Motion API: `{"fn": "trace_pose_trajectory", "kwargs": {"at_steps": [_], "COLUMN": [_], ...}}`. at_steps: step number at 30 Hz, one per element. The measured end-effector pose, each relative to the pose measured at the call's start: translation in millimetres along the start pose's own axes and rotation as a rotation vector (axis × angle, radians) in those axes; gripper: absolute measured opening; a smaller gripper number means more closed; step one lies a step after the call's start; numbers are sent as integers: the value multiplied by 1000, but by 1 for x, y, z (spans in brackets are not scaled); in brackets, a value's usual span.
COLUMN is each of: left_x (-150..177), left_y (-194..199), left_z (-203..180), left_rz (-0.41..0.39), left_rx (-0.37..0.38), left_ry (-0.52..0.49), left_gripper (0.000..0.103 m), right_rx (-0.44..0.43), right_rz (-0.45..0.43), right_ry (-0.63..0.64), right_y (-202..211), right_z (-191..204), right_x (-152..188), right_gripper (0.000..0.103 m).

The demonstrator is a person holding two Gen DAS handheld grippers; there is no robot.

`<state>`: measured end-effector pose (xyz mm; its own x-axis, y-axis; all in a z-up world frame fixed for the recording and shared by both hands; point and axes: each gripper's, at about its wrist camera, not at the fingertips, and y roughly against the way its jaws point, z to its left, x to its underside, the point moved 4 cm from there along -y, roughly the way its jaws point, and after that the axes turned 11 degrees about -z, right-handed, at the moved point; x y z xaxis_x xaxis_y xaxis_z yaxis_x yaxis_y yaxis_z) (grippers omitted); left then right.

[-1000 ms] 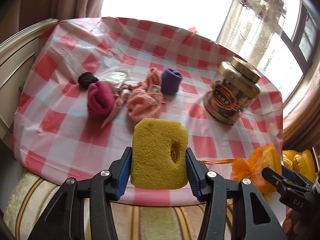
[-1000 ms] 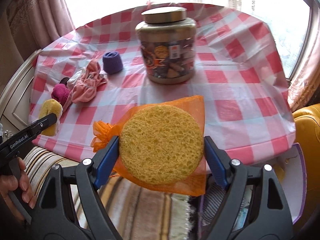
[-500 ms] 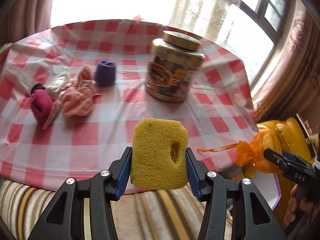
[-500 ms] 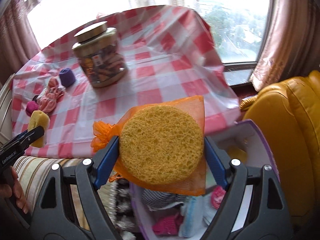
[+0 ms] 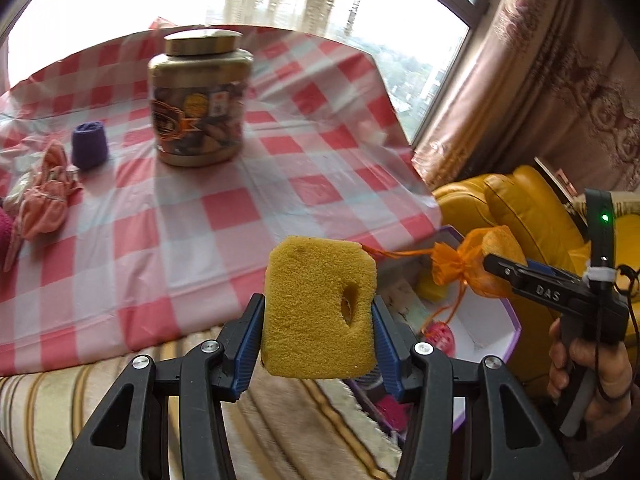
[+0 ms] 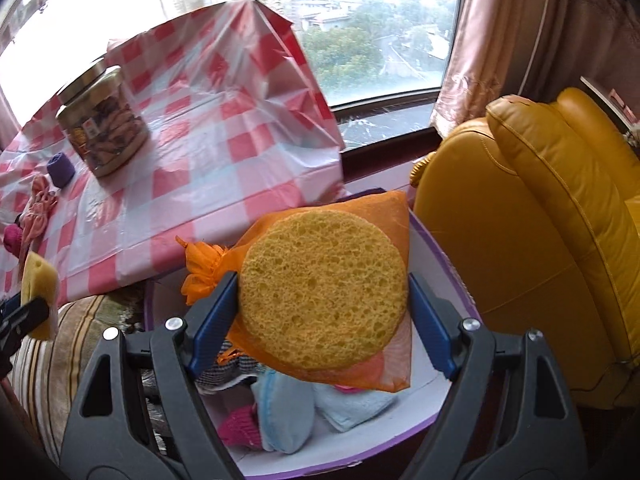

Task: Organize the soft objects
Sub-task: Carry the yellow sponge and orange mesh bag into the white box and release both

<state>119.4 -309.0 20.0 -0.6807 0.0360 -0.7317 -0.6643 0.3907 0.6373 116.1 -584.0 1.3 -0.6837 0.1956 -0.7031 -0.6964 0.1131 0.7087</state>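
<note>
My left gripper (image 5: 318,336) is shut on a square yellow sponge (image 5: 318,308) with a hole, held in the air off the table's near edge. My right gripper (image 6: 320,312) is shut on a round yellow sponge (image 6: 320,292) in an orange mesh bag (image 6: 208,268), held above a white box with a purple rim (image 6: 448,264). The box holds blue, pink and grey soft items (image 6: 288,408). The box also shows in the left wrist view (image 5: 508,312), with the bagged sponge (image 5: 476,260) over it. A pink cloth (image 5: 44,200) and a purple roll (image 5: 90,144) lie on the table.
The table has a red-and-white checked cloth (image 5: 224,208). A big jar with a gold lid (image 5: 200,100) stands on it. A yellow leather armchair (image 6: 540,220) is right of the box. A striped seat (image 5: 80,392) lies below the table edge. A window is behind.
Both grippers have swung to the right, away from the table, each keeping its sponge. The right gripper now hangs over the box instead of over the table edge.
</note>
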Motion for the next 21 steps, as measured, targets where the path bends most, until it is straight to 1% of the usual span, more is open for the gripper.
{"fn": "trace_pose_trajectory", "kwargs": {"at_steps": [7, 9, 11, 12, 13, 15, 17, 21], "left_x": [14, 18, 22, 24, 27, 31, 30, 27], "left_y": [-2, -2, -2, -3, -4, -5, -4, -2], "left_z": [-40, -51, -61, -67, -71, -75, -74, -64], "left_rz": [44, 62, 79, 96, 113, 122, 124, 109], "left_rx": [104, 147, 197, 231, 248, 243, 236, 197], "left_ry": [-58, -68, -79, -85, -94, -112, -107, -98], "left_gripper": [52, 52, 54, 57, 66, 77, 77, 77], "right_rx": [62, 77, 95, 103, 111, 114, 116, 118], "right_rz": [-9, -15, -23, -25, -26, -26, -27, -24], "right_ry": [-31, -33, -40, -45, -51, -61, -54, -37], "right_y": [3, 4, 6, 6, 6, 6, 7, 5], "right_z": [-26, -30, -34, -36, -38, -40, -39, -33], "right_x": [0, -1, -2, -3, -3, -3, -3, -4], "right_gripper": [84, 84, 84, 84, 85, 88, 91, 92]}}
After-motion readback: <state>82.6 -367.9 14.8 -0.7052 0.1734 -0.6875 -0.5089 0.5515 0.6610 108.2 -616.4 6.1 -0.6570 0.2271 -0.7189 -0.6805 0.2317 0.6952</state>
